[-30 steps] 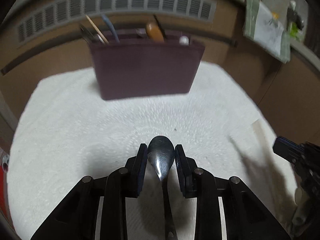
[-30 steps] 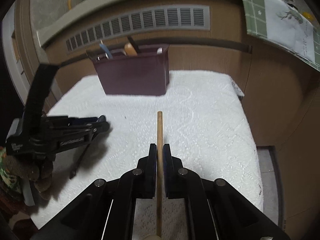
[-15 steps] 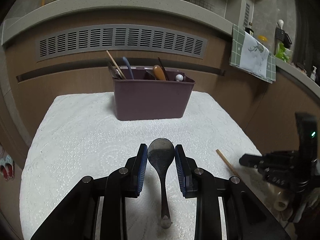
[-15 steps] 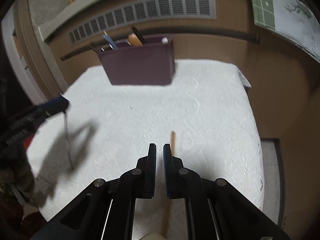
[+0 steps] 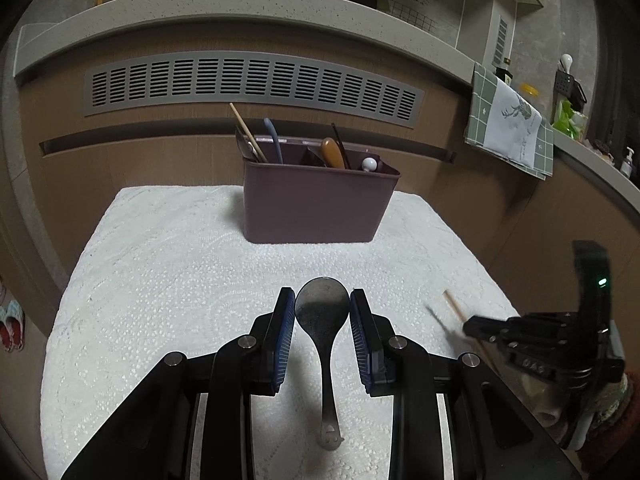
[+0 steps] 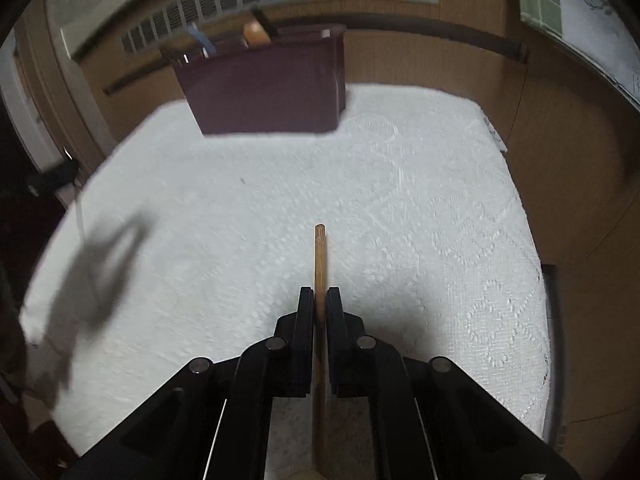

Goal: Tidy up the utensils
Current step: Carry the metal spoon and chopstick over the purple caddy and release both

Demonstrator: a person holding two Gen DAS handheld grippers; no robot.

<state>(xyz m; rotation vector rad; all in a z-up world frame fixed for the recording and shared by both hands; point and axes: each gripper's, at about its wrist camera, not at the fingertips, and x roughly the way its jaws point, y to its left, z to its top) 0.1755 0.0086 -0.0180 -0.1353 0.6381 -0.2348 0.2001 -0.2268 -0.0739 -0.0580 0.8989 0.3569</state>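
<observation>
Jaws first: on the left gripper [image 5: 322, 312] the blue pads sit half spread, one against each edge of the bowl of a metal spoon [image 5: 322, 312], and the spoon hangs there clear of the cloth, handle pointing back toward the camera and dropping below the fingers. Bowl forward, handle aft, so its long axis runs straight along the gripper's own line. It looks dull grey steel, a round shallow bowl narrowing to a slim neck, with a small cut-out at the handle's end.

Over to the right gripper [image 6: 319, 300]: jaws have just flicked apart and back, and now they're pressed nearly together on a single wooden chopstick [image 6: 320, 256]. That stick also lies along the fingers, its blunt pale-brown tip poking out ahead and the rest running back under the camera. In the left wrist view it juts up and to the left out of the right gripper [image 5: 480, 326], above the white textured cloth [image 5: 160, 280].

Now the relation that matters: the maroon utensil caddy [image 5: 316, 204] stands dead ahead of the spoon at the far end of the cloth, well apart from both grippers, open top facing up, already bristling with a chopstick, a blue handle and a brown wooden handle. From the right wrist it sits ahead and off to the left, blurred. My read is the left hand has the straighter line in; either utensil will likely need tipping upright before it goes down into a compartment
</observation>
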